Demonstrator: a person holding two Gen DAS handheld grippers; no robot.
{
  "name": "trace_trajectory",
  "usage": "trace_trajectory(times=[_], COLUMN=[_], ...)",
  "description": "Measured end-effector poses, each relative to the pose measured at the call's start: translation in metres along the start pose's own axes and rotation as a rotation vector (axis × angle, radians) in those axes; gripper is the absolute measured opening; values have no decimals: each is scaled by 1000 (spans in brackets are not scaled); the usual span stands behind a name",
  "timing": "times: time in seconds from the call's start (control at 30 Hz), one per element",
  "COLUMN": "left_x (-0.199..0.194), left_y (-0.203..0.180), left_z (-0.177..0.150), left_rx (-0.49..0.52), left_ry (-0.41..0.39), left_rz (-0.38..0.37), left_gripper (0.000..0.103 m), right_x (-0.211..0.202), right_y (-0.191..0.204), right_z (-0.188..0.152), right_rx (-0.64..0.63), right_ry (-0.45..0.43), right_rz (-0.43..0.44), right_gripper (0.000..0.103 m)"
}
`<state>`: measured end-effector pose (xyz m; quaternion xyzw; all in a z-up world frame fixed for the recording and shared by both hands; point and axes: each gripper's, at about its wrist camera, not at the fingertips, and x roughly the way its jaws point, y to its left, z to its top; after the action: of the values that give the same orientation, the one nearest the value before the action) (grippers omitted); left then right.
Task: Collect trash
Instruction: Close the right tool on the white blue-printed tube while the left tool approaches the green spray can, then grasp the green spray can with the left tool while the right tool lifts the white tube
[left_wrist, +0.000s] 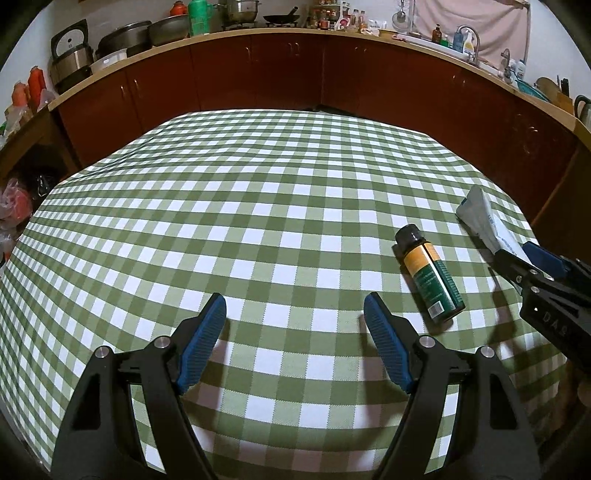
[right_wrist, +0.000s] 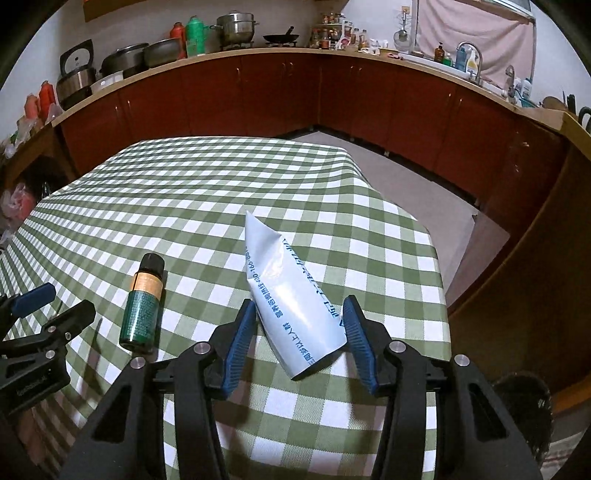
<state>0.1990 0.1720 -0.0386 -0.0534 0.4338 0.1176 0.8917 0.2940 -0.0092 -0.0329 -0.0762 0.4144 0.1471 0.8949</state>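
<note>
A crumpled white packet with blue print (right_wrist: 291, 291) sits between the blue pads of my right gripper (right_wrist: 299, 336), which grips it just above the green-checked tablecloth (right_wrist: 184, 206); it also shows in the left wrist view (left_wrist: 484, 221). A small dark bottle with an orange and green label (left_wrist: 430, 273) lies on its side on the cloth, left of the packet (right_wrist: 142, 302). My left gripper (left_wrist: 295, 328) is open and empty, hovering over the cloth left of the bottle.
The table's right edge (right_wrist: 439, 280) drops to the floor close to the packet. Red-brown cabinets (left_wrist: 288, 70) with a cluttered counter wrap around the back. A dark round bin (right_wrist: 524, 406) stands low at the right. Plastic bags (left_wrist: 14, 206) lie at the left.
</note>
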Motion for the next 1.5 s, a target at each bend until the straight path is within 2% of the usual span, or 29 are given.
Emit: trace_trajectory(times=[0.13, 0.33, 0.5, 0.57, 0.7, 0.97, 1.5], left_x=[2, 0, 1, 3, 3, 5, 6], left_y=[-1, 0, 6, 8, 11, 10, 5], left_z=[-1, 0, 1, 1, 1, -1, -2], left_rx=[-3, -8, -12, -15, -16, -10, 4], left_ry=[3, -1, -1, 2, 5, 9, 11], left_rz=[-1, 0, 6, 10, 14, 19, 17], left_gripper=[75, 75, 75, 75, 75, 75, 75], right_x=[-1, 1, 6, 8, 8, 6, -4], right_y=[3, 4, 4, 6, 9, 15, 1], right_z=[1, 8, 11, 11, 9, 3, -2], right_rx=[-14, -14, -26, -35, -39, -46, -1], right_ry=[4, 2, 11, 13, 13, 2, -28], right_rz=[-1, -2, 3, 3, 0, -1, -4], right_gripper=[48, 56, 56, 49, 46, 33, 19])
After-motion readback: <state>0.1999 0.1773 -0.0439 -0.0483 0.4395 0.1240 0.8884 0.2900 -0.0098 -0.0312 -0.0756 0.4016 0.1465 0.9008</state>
